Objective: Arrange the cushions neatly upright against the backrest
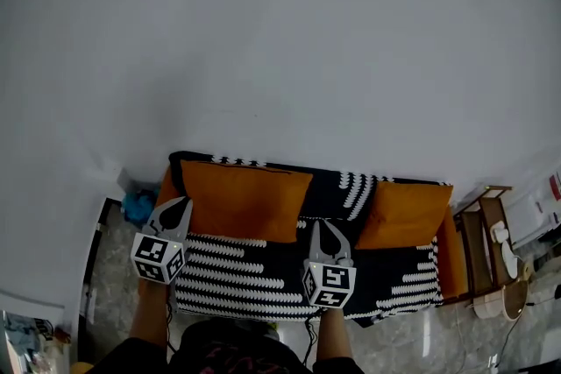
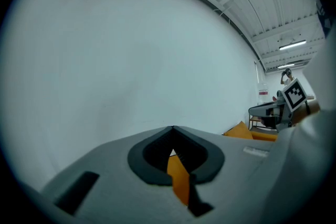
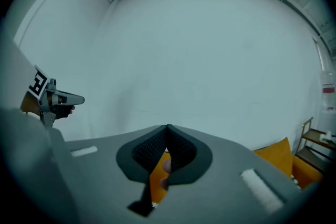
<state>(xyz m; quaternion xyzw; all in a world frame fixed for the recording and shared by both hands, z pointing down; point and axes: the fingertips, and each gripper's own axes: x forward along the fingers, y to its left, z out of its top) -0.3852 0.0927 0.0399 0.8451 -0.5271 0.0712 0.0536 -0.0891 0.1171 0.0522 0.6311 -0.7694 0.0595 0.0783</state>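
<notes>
Cushions in orange stand upright against the backrest of a sofa (image 1: 263, 276) with a black cover striped in white: the wide cushion (image 1: 241, 199) at the left, the smaller cushion (image 1: 405, 213) at the right end, well apart. Both tools are clenched on nothing. The left gripper (image 1: 181, 204) points at the wide cushion's left edge; whether it touches cannot be told. The right gripper (image 1: 326, 228) hangs over the seat between the cushions. Each carries a cube printed with black-and-white square markers
</notes>
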